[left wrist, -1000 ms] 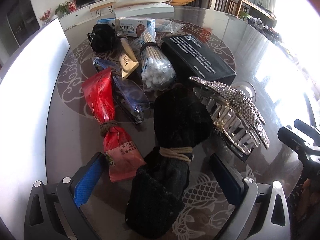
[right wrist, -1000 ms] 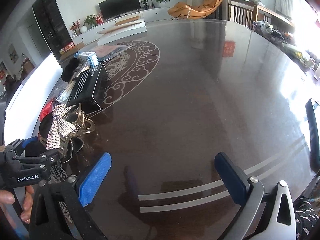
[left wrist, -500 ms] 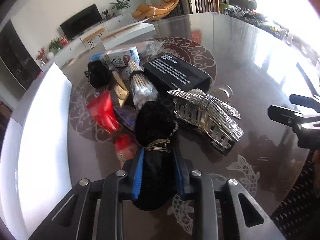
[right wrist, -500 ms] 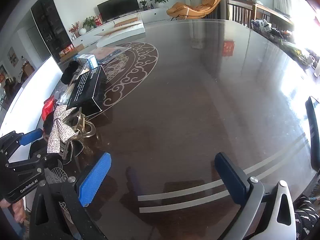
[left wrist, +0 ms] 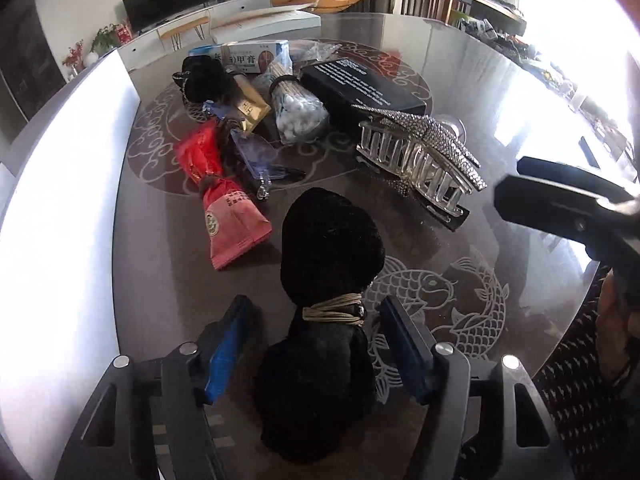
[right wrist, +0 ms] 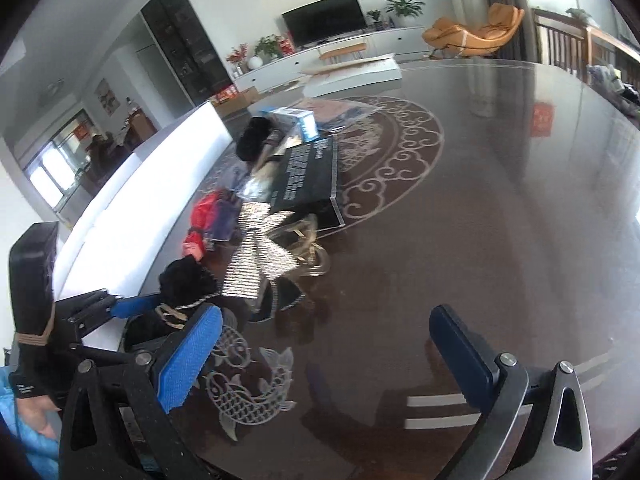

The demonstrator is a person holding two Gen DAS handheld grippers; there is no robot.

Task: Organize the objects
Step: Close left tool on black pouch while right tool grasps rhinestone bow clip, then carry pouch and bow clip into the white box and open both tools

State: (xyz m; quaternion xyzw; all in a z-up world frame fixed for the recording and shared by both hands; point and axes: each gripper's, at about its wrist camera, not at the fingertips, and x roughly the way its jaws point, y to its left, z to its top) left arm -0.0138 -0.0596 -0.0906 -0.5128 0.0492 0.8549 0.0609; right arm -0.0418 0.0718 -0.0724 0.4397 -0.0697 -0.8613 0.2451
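A black fuzzy bundle (left wrist: 328,240) tied with a tan cord lies on the dark table (left wrist: 460,60), near the front edge. My left gripper (left wrist: 316,336) is open, its blue pads apart on either side of the bundle's tied waist, not touching it. The bundle also shows in the right wrist view (right wrist: 184,284), with the left gripper (right wrist: 168,304) around it. My right gripper (right wrist: 324,356) is open and empty above bare table to the right. A rhinestone hair claw (left wrist: 420,152) lies just beyond the bundle.
Behind lie a red packet (left wrist: 220,192), a clear blue pouch (left wrist: 256,152), a bag of cotton swabs (left wrist: 296,112), a black box (left wrist: 360,84), a gold tube (left wrist: 248,104), a medicine box (left wrist: 256,56) and another black fuzzy item (left wrist: 204,80). A white panel (left wrist: 60,200) borders the left.
My left gripper, shut on the black bundle half a second ago, has opened and let it go; the bundle now lies nearer the front edge, apart from the pile. My right gripper has swung left.
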